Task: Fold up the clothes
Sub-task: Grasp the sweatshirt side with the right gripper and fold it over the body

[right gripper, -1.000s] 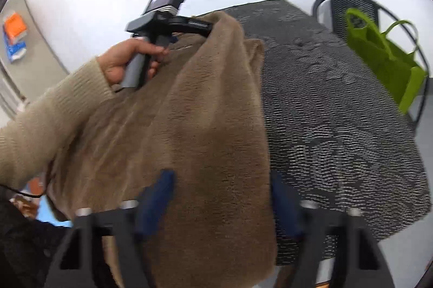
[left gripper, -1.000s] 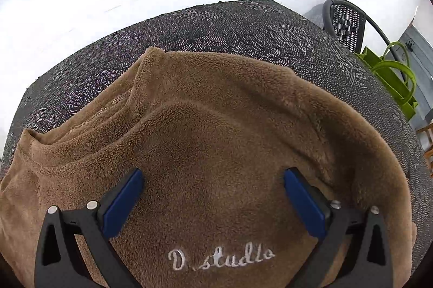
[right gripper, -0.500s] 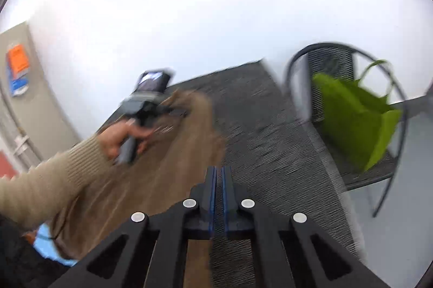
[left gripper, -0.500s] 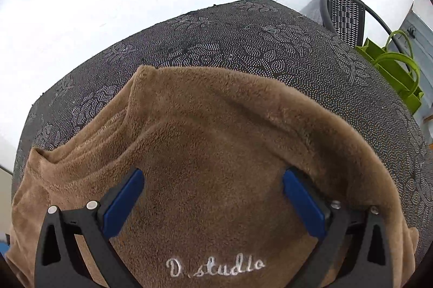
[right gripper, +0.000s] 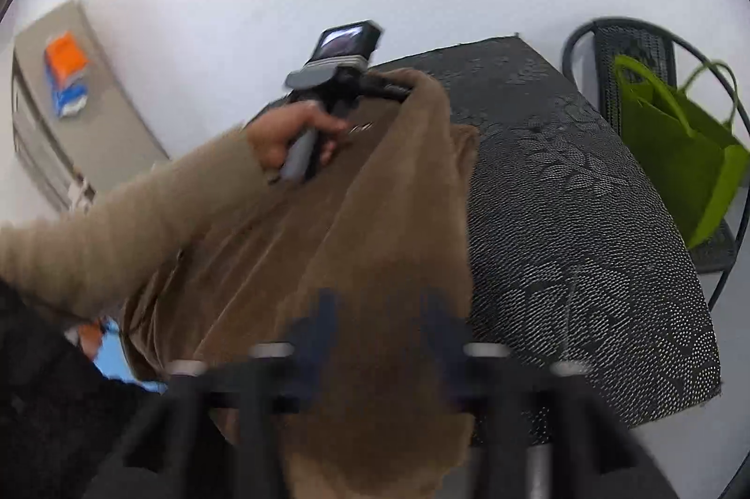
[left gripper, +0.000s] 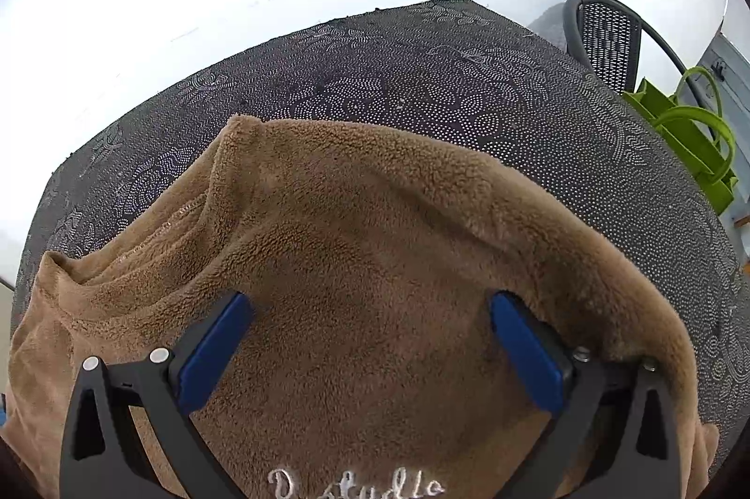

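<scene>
A brown fleece garment (left gripper: pixel 375 241) with white "D.studio" stitching lies on the dark patterned table (left gripper: pixel 422 77). My left gripper (left gripper: pixel 370 344) stands open, blue pads wide apart, with fleece spread under and between them and lapping over the right finger. In the right wrist view a hand (right gripper: pixel 290 133) in a beige sleeve holds that left gripper (right gripper: pixel 384 89) at the garment's far end. My right gripper (right gripper: pixel 379 321) is blurred and hovers over the near end of the garment (right gripper: pixel 375 218). Its jaws are opening, with fleece below them and no pad pressing on it.
A black mesh chair (right gripper: pixel 633 44) carrying a bright green bag (right gripper: pixel 675 143) stands beyond the table's right side. A beige cabinet (right gripper: pixel 79 115) with orange and blue items is at the left wall. The table's near right corner (right gripper: pixel 693 386) is bare.
The right gripper went from apart over the fleece to shut and raised off it, and now stands apart over the near end again. The left gripper stayed put.
</scene>
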Motion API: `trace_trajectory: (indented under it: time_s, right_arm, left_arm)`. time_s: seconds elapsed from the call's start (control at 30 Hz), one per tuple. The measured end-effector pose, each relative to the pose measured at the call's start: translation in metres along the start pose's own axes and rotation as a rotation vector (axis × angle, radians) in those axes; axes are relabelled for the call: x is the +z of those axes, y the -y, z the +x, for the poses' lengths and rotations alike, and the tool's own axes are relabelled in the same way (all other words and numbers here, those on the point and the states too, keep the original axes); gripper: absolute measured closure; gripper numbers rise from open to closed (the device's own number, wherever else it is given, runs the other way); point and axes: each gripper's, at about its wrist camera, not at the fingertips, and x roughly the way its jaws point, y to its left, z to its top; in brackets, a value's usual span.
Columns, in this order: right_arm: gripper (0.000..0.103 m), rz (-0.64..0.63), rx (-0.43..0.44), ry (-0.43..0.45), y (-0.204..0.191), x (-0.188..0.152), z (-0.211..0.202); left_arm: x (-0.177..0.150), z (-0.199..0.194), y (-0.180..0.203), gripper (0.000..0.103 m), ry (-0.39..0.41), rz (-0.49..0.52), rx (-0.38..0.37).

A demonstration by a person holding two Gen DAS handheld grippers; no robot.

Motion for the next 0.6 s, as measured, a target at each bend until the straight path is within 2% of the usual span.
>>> trace_trajectory:
  time_s: [0.03, 0.2, 0.4, 0.6]
  right_arm:
    - [0.017, 0.0, 0.005, 0.008, -0.005, -0.004, -0.002]
    - [0.017, 0.01, 0.019, 0.007, -0.023, -0.021, -0.01]
    - [0.017, -0.02, 0.003, -0.08, -0.05, -0.039, 0.009]
    - [0.018, -0.248, -0.212, -0.173, -0.075, -0.047, 0.041]
  left_arm:
    - [0.0, 0.0, 0.0, 0.0, -0.001, -0.003, -0.001]
    - [0.0, 0.0, -0.001, 0.0, 0.0, -0.014, -0.006]
    - [-0.001, 0.0, -0.002, 0.0, 0.0, -0.027, -0.01]
    - [-0.001, 0.0, -0.003, 0.0, -0.003, -0.034, -0.022]
